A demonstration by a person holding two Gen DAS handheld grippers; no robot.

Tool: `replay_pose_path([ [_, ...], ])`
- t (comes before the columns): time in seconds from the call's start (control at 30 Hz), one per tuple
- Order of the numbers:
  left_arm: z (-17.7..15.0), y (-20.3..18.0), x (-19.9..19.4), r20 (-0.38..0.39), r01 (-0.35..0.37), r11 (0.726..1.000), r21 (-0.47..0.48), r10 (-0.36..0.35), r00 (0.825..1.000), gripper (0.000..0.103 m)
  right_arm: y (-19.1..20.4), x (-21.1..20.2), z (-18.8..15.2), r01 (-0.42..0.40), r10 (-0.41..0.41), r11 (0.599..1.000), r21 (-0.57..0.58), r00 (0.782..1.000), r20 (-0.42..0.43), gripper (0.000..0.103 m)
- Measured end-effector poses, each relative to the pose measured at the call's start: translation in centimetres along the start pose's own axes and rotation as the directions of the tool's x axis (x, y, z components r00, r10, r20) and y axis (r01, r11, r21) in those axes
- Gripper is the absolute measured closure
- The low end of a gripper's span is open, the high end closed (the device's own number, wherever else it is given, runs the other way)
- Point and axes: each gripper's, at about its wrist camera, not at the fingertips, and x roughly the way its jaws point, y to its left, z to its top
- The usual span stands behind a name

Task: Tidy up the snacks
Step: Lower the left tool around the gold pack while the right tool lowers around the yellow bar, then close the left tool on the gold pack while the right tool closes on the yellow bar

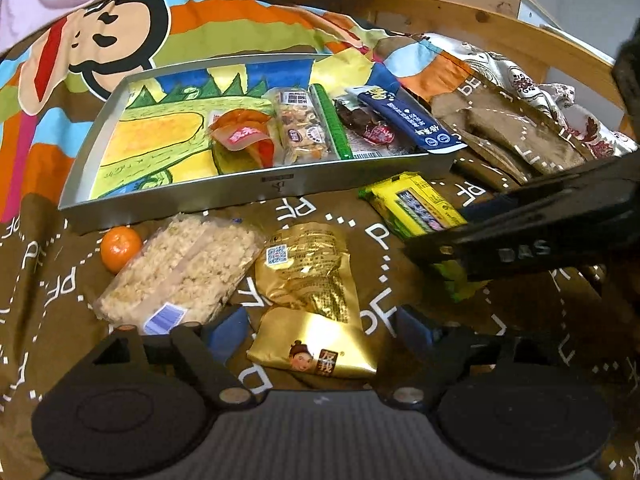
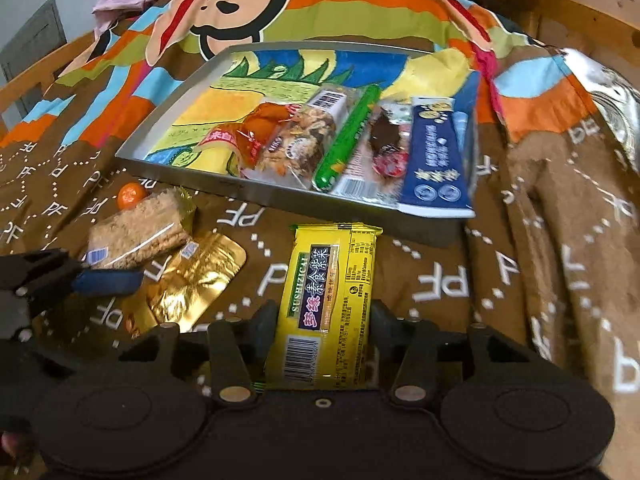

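Note:
A gold foil snack packet [image 1: 308,280] lies on the brown blanket between the fingers of my left gripper [image 1: 320,328]. The jaws stand open, with a gap on each side of the packet. My right gripper [image 2: 324,320] is shut on a yellow seaweed packet [image 2: 332,292], its pads against the packet's long sides. The left wrist view shows that packet [image 1: 416,208] under the right gripper's black fingers [image 1: 500,240]. Behind both stands a metal tray [image 1: 256,190] [image 2: 248,192] holding several snacks at its right end. A clear puffed-rice bar packet [image 1: 180,268] and a mandarin [image 1: 120,248] lie left of the gold packet.
Inside the tray are an orange packet [image 1: 240,136], a nut bar [image 1: 300,128], a green stick [image 1: 332,128], a dark red packet [image 1: 368,128] and a blue sachet [image 1: 412,124]. Silver patterned bags [image 1: 552,108] lie at the right. A wooden bed frame [image 1: 480,12] borders the blanket.

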Motion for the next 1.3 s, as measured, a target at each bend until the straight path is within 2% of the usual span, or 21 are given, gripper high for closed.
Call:
replay_pose_path([
  [0.17, 0.5, 0.4, 0.6, -0.017, 0.008, 0.999, -0.044, -0.009, 1.0, 0.023, -1.0, -0.8, -0.5, -0.039, 0.04, 0.998, 0.041, 0.999, -0.016, 0.051],
  [0.33, 1.1, 0.1, 1.5, -0.057, -0.01, 1.0, -0.012, 0.01, 0.998, 0.022, -1.2, -0.9, -0.4, -0.052, 0.053, 0.997, 0.054, 0.998, -0.017, 0.051],
  [0.47, 1.4, 0.3, 1.8, -0.079, 0.005, 1.0, 0.001, -0.004, 0.997, 0.023, -1.3, -0.9, -0.4, -0.053, 0.054, 0.997, 0.054, 0.998, -0.019, 0.05],
  [0.7, 1.1, 1.0, 1.1, -0.071, -0.004, 0.999, -0.035, 0.001, 0.997, 0.044, -0.8, -0.7, -0.6, -0.046, 0.047, 0.998, 0.042, 0.999, -0.019, 0.049],
  [1.0, 1.0, 0.0, 0.4, -0.098, -0.022, 0.999, -0.034, 0.018, 0.995, 0.044, 0.2, -0.8, -1.3, -0.048, 0.048, 0.999, -0.001, 0.999, -0.016, 0.047],
  [1.17, 1.1, 0.4, 0.6, -0.101, -0.011, 0.998, -0.058, 0.005, 0.995, 0.044, 0.3, -0.1, -1.4, -0.048, 0.047, 0.999, -0.019, 0.999, -0.02, 0.045],
  [1.3, 1.1, 0.2, 0.2, -0.11, -0.021, 0.998, -0.066, 0.014, 0.994, 0.045, 0.4, -0.1, -1.5, -0.038, 0.037, 0.999, -0.023, 0.999, -0.013, 0.05],
])
